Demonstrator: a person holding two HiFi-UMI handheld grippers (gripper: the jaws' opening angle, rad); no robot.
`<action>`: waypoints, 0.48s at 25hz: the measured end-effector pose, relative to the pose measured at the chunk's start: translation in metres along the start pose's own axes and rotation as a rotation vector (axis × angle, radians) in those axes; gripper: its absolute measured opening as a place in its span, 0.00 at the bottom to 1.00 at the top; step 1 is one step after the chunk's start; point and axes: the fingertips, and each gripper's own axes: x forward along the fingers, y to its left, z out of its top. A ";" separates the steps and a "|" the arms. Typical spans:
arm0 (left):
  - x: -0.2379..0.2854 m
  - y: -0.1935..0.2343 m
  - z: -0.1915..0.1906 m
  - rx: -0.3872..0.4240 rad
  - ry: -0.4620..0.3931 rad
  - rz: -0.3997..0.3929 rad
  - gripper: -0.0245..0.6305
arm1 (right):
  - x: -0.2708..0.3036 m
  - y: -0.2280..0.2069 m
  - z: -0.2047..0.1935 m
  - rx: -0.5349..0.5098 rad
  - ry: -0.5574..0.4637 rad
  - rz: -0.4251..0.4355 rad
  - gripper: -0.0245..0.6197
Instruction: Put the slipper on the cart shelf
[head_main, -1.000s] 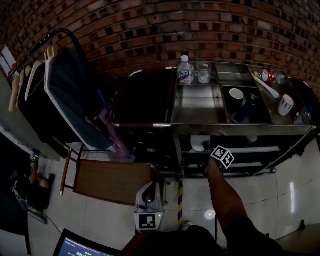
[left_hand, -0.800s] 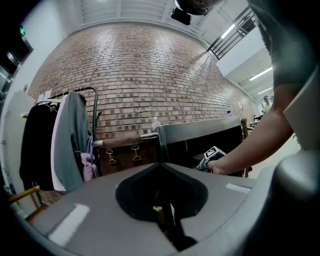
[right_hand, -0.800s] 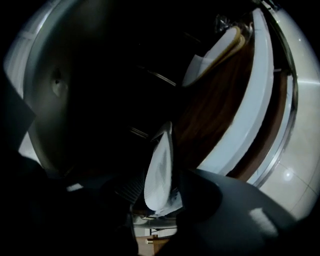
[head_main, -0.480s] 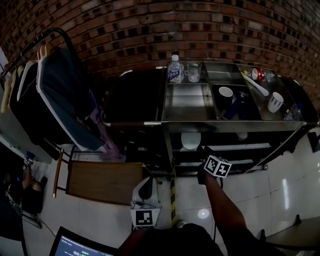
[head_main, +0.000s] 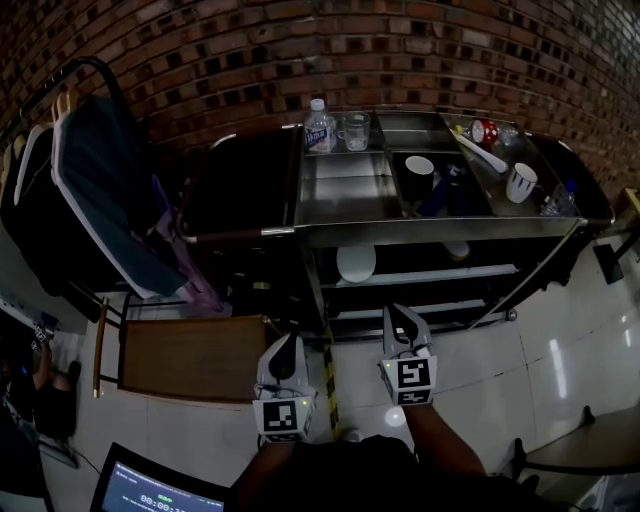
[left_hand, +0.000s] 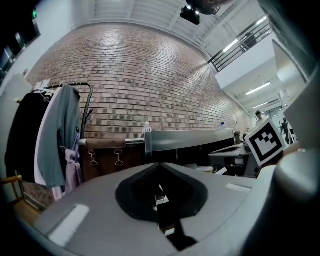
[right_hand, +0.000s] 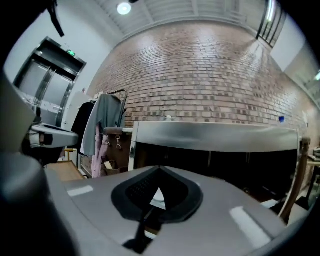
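Placement looks finished from where we stand: a pale rounded shape that we take for the slipper (head_main: 356, 263) lies on the cart shelf (head_main: 440, 274), the first level under the steel top of the cart (head_main: 430, 231), near the left upright. It appears fully carried by the shelf, which we judge is why nothing needs to hold it.

The right gripper (head_main: 401, 322) hangs low in front of the cart over the tiled floor (head_main: 520, 360). Its jaws are pressed together with nothing between them, and its own view shows only the closed pads with the cart front and the brick wall (head_main: 300, 50) beyond. The left gripper (head_main: 284, 352) is held alongside it, just as low, jaws likewise together and empty. We read both claws, closed and near our body, as a resting pose, clear of the cart so nothing gets knocked.

From the right claw the slipper lies ahead and a little to the left, well apart from the tips, with open floor and the lower shelves between them. The left claw is even farther off, below and left of it in the head view
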 end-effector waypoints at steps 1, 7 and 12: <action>0.000 -0.002 0.001 -0.003 -0.003 -0.002 0.06 | -0.007 0.003 0.004 -0.019 -0.014 -0.003 0.04; -0.003 -0.013 -0.004 -0.015 -0.011 -0.017 0.06 | -0.036 0.020 -0.003 -0.053 0.002 0.012 0.04; -0.008 -0.022 0.005 -0.015 -0.028 -0.032 0.06 | -0.045 0.026 -0.001 -0.092 0.001 0.019 0.04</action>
